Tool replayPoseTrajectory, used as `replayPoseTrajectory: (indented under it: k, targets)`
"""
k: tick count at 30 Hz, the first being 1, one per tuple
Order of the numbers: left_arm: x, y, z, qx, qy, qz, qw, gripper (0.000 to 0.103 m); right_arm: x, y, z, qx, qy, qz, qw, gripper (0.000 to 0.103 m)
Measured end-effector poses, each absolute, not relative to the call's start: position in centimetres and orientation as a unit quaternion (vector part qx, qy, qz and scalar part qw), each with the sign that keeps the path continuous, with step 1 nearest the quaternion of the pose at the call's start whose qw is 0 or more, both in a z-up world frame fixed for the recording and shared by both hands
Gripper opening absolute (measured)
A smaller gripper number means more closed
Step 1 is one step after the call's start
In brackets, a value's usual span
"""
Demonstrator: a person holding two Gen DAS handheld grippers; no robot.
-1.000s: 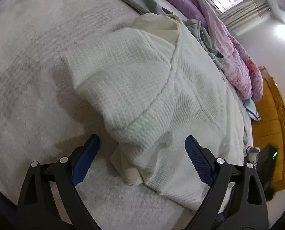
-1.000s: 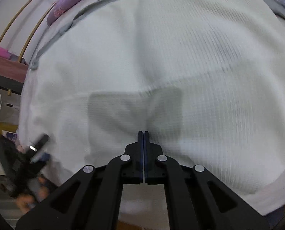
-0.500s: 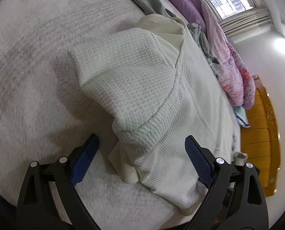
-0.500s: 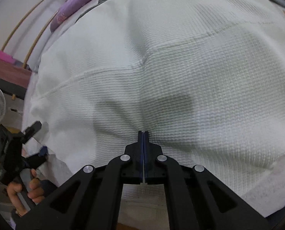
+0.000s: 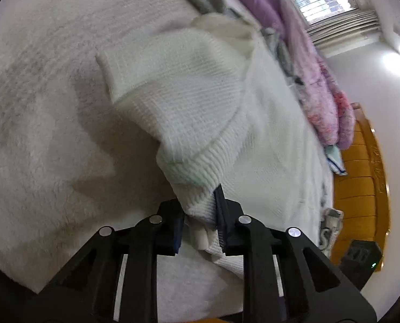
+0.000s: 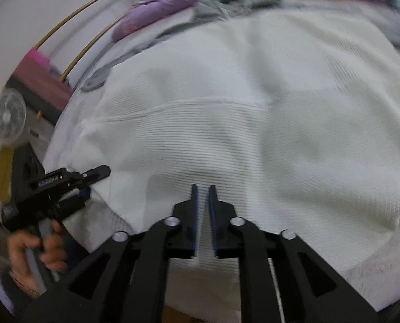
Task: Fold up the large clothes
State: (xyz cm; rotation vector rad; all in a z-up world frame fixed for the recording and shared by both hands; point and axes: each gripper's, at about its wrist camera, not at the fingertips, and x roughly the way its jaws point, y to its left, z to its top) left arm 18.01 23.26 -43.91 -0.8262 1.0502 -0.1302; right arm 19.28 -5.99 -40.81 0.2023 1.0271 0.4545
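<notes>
White knit sweater (image 5: pixel 189 113) corner pinched in left hand-held gripper (image 5: pixel 200 215); right hand-held gripper (image 6: pixel 202 196) slightly parted above it.

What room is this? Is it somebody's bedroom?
Most likely a bedroom: a cream sweater lies spread on a fuzzy white bed, with a purple quilt heaped along it and a wooden headboard.

Left gripper (image 5: pixel 200 210) with matte black angular arms, silver round screws, blue ribbed pads, right gripper (image 6: pixel 202 202) built alike, bare-skinned hand (image 6: pixel 32 250) (blurred) lower left
</notes>
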Motion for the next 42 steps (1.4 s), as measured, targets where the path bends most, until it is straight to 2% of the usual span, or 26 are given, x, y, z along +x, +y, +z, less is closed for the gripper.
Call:
replayPoseTrajectory:
  k: [3, 11, 19, 23, 32, 35, 36, 37, 38, 39, 41, 42]
  targets:
    - [17.9, 22.8, -41.7, -0.371, 0.471, -0.080, 0.796, 0.018, 17.8, -3.3, -40.0, 0.061, 0.438, 0.236, 0.865, 0.046]
    - [19.6, 22.2, -38.7, -0.370, 0.478, -0.117, 0.788, 0.018, 16.1, 3.0, -39.7, -0.012, 0.371, 0.283, 0.884, 0.050]
    - [20.3, 23.1, -38.9, -0.393, 0.486, -0.130, 0.770, 0.018, 14.7, 3.4, -39.8, -0.045, 0.330, 0.274, 0.902, 0.054]
    - [20.6, 23.3, -39.0, -0.397, 0.489, -0.137, 0.764, 0.018, 13.3, 4.7, -39.7, -0.099, 0.296, 0.289, 0.905, 0.061]
    - [21.0, 23.4, -39.1, -0.396, 0.499, -0.146, 0.757, 0.018, 16.1, 9.7, -42.1, -0.195, 0.259, 0.247, 0.913, 0.060]
    - [21.2, 23.8, -39.3, -0.393, 0.503, -0.149, 0.755, 0.018, 17.1, 10.0, -42.6, -0.203, 0.265, 0.234, 0.913, 0.026]
    - [21.1, 24.1, -39.3, -0.397, 0.499, -0.150, 0.755, 0.025, 17.6, 9.7, -42.7, -0.192, 0.275, 0.239, 0.911, 0.017]
    - [20.9, 24.3, -39.2, -0.406, 0.497, -0.155, 0.751, 0.030, 17.8, 9.5, -42.7, -0.187, 0.281, 0.240, 0.910, 0.015]
    - [20.8, 24.3, -39.1, -0.413, 0.493, -0.161, 0.749, 0.046, 17.8, 9.2, -42.7, -0.181, 0.284, 0.244, 0.910, 0.013]
    - [20.5, 24.8, -38.8, -0.416, 0.484, -0.160, 0.753, 0.068, 17.8, 9.0, -42.6, -0.177, 0.284, 0.247, 0.909, 0.012]
    - [20.3, 25.7, -38.4, -0.408, 0.472, -0.120, 0.772, 0.089, 17.8, 8.7, -42.6, -0.171, 0.286, 0.250, 0.909, 0.011]
    - [20.4, 26.1, -38.6, -0.412, 0.470, -0.106, 0.773, 0.089, 17.9, 8.6, -42.5, -0.165, 0.288, 0.250, 0.909, 0.011]
